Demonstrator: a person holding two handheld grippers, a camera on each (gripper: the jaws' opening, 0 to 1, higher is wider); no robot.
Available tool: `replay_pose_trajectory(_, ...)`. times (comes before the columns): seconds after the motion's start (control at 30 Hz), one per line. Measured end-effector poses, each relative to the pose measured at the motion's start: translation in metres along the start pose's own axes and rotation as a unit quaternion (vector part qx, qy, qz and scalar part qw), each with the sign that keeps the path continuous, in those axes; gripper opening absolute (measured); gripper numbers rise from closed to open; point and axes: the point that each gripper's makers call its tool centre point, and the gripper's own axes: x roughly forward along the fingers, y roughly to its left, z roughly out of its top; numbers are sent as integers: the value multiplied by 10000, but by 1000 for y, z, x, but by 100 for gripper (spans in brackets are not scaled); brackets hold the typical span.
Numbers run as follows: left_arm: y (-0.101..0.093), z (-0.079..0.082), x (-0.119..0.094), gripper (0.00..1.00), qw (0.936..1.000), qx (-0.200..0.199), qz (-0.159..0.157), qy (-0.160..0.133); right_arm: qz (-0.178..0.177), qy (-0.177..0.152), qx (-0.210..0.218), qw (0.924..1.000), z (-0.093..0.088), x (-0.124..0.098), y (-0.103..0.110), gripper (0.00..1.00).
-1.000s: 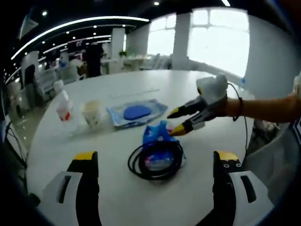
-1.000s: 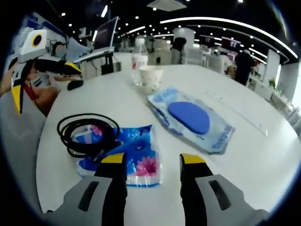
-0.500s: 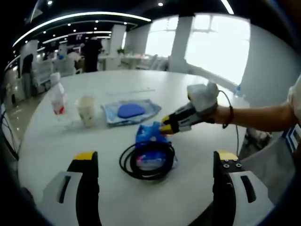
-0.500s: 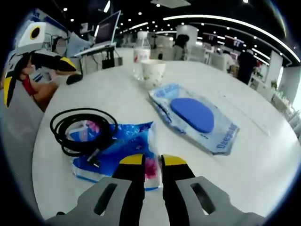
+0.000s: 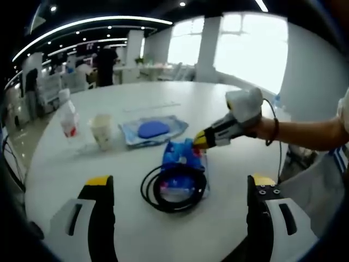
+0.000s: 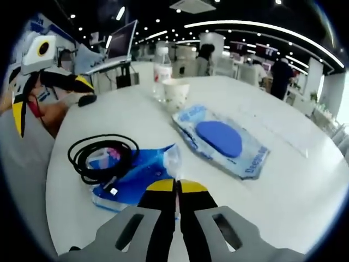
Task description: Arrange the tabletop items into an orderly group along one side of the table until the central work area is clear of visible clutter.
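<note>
Two grippers work over a round white table (image 6: pixel 305 180). In the right gripper view, the right gripper (image 6: pixel 175 188) has its yellow-tipped fingers pressed nearly together on the edge of a blue tissue pack (image 6: pixel 136 176), lifting that edge a little off the table. A black coiled cable (image 6: pixel 101 155) lies on the far end of the pack, partly over it. Beyond the pack, toward the middle of the table, sits a flat wipes packet (image 6: pixel 221 141) with a dark blue oval on top. Near the far edge stand a paper cup (image 6: pixel 176 94) and, just beside it, a clear bottle (image 6: pixel 162 66) with a red label.

In the left gripper view, the left gripper (image 5: pixel 177 188) hangs above the near edge with its fingers spread wide and nothing between them. Ahead of it lie the cable (image 5: pixel 174 187) and the pack (image 5: pixel 182 158), with the right gripper (image 5: pixel 203 140) pinching the pack's far end. The wipes packet (image 5: pixel 154 130) is behind, and the cup (image 5: pixel 102 130) and bottle (image 5: pixel 67 115) stand toward the table's left edge.
</note>
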Motion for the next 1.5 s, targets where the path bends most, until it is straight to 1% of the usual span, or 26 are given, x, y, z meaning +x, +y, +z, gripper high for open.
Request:
replay_pose_trajectory(0.1,-1,1,0,99,10000,6,-17,-13,2,-68,245,9997,4,-6,0,1)
replay_pose_trajectory(0.33,-2,1,0,99,10000,46,-53,5,2,-208,472,9987,13,-24,1,1)
replay_pose_trajectory(0.43,-3,2,0,99,10000,50,-74,-3,-27,-357,586,9976,23,-33,0,1)
replay_pose_trajectory(0.6,-4,3,1,99,9999,69,-94,-16,-130,-466,540,9974,32,-45,-2,1)
replay_pose_trajectory(0.73,-5,3,1,99,9999,98,-117,-8,-216,-479,508,9973,34,-52,-7,1)
replay_pose_trajectory(0.93,-5,4,-1,99,9999,96,-127,-31,-381,-410,519,9971,31,-61,-12,1)
replay_pose_trajectory(1.0,-4,3,-1,99,9999,99,-122,-30,-525,-296,456,9971,28,-65,-16,1)
replay_pose_trajectory(1.03,-4,3,-1,99,9999,96,-120,-25,-678,-190,367,9968,26,-68,-21,1)
replay_pose_trajectory(1.1,-5,3,-1,99,9999,103,-129,-19,-813,-142,344,9960,27,-74,-23,1)
replay_pose_trajectory(1.27,-7,2,0,99,9998,134,-163,10,-971,-210,183,9949,40,-84,-20,1)
replay_pose_trajectory(1.37,-9,1,0,99,9997,160,-184,22,-980,-349,268,9942,50,-88,-22,1)
replay_pose_trajectory(1.4,-9,1,0,99,9997,169,-192,24,-1022,-337,253,9939,51,-89,-23,1)
replay_pose_trajectory(1.43,-9,1,0,99,9997,167,-198,28,-1172,-285,218,9925,52,-91,-26,1)
replay_pose_trajectory(1.47,-10,1,0,99,9997,162,-197,25,-1225,-269,179,9919,52,-92,-27,1)
replay_pose_trajectory(1.5,-10,1,0,99,9997,163,-201,21,-1264,-263,235,9914,53,-94,-29,1)
